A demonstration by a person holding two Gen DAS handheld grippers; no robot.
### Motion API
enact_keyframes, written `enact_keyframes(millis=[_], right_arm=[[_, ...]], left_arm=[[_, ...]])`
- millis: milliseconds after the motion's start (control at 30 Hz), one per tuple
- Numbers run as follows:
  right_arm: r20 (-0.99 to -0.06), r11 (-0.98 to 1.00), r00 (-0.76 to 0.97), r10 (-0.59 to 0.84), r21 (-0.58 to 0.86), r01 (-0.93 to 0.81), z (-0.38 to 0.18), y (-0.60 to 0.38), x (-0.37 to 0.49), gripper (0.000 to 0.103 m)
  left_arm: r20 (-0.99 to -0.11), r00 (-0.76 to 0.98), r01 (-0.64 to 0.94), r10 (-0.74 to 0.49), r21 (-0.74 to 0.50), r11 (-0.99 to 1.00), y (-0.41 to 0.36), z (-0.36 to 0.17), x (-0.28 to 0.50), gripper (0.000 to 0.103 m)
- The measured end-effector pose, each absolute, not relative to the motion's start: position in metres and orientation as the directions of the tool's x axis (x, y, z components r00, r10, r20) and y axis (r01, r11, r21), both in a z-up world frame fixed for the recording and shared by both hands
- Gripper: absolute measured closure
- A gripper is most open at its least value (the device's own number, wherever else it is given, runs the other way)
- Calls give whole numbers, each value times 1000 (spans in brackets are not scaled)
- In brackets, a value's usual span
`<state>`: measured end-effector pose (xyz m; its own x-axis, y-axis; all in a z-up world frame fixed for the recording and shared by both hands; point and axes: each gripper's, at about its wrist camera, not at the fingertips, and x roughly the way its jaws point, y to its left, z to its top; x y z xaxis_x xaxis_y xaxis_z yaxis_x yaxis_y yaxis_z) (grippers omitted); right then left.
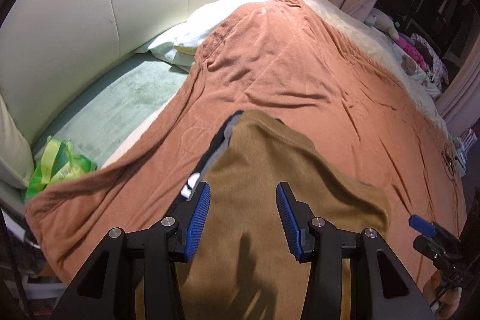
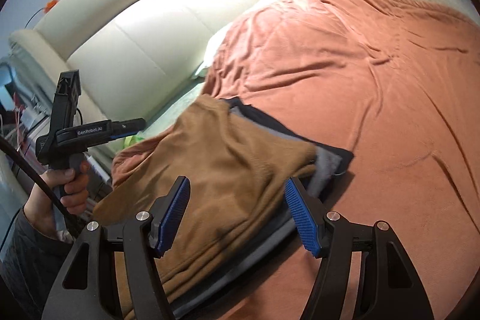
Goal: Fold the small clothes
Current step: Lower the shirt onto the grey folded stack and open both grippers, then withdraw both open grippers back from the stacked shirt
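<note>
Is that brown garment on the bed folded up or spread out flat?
Folded. The brown garment lies doubled into a compact bundle on top of a grey and dark folded piece, not spread across the orange blanket.

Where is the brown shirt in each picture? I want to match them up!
Left wrist view: the brown garment fills the lower middle, lying between the open left gripper fingers.
Right wrist view: the same garment sits lower left of centre, on a pile of grey and dark clothes, ahead of the open right gripper.
Shared landmark: the orange blanket, with the cream headboard behind.
</note>
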<state>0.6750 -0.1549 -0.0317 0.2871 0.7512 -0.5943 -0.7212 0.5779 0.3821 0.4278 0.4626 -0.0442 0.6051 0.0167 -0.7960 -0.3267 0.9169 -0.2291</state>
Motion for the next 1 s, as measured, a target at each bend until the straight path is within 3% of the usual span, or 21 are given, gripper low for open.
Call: enact_keyframes(millis=[300,433,767,1000], right_arm=[[-656,483,204,727,277,-831,-34,-121,600,42],[-675,432,165,720,249,-867,-36,-112,574,54],[-743,457,231,628,112,-882,-56,-120,532,54],[-770,514,244,590,125,-849,-62,-138,515,54]], left_arm=[[-813,582,-328,-11,-247,912,434,-65,370,55],[-820,572,-325,-1,-228,918,421,-75,349,55],[-821,571,-309,-4,-219,926,394,-100,295,55],[-805,593,-288,8,-203,936,376,-100,265,55]])
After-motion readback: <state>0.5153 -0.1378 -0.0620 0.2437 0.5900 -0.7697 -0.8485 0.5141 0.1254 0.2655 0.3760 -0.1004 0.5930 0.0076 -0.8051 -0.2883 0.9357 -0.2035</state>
